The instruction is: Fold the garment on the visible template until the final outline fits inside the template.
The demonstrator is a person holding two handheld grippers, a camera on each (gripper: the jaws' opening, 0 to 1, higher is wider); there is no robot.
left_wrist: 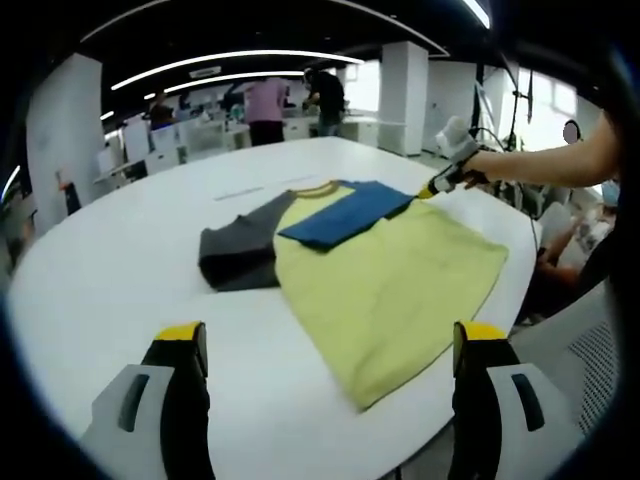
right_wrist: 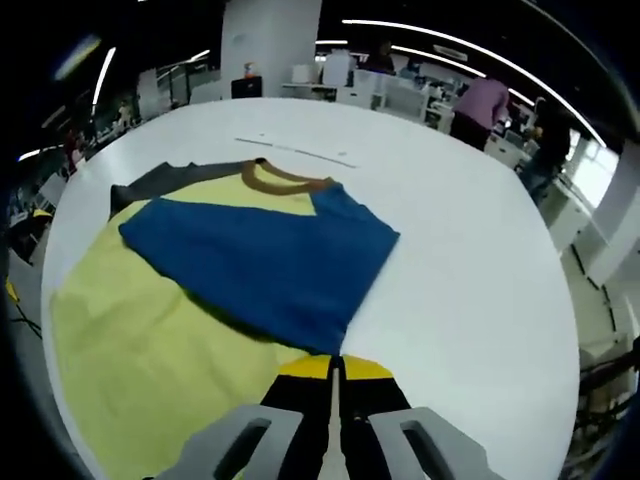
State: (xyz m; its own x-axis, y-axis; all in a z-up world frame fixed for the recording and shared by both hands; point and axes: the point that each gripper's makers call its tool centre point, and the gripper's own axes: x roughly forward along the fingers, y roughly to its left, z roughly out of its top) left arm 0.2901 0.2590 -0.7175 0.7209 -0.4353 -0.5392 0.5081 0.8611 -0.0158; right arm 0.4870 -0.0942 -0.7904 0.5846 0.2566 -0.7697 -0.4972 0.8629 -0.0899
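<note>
Left gripper (left_wrist: 330,345), jaws spread wide over bare white table (left_wrist: 120,260). Beyond, at 12 o'clock, the garment (left_wrist: 390,280) lies flat: soft matte yellow body, grey sleeve (left_wrist: 240,250) toward 10 o'clock, blue sleeve (left_wrist: 345,212) folded inward. Right gripper view: right gripper (right_wrist: 335,368), jaws pressed together at the blue sleeve's (right_wrist: 265,255) near edge; whether cloth is pinched cannot be told. Brown ribbed collar (right_wrist: 280,180) farther.

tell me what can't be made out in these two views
- Template outline: faint marks on the table beyond the shirt, too small to read in either view.
- Right gripper: jaws look closed at the blue sleeve edge; whether cloth is pinched is hidden.
- Shirt's near hem: cut off, right gripper view.
</note>
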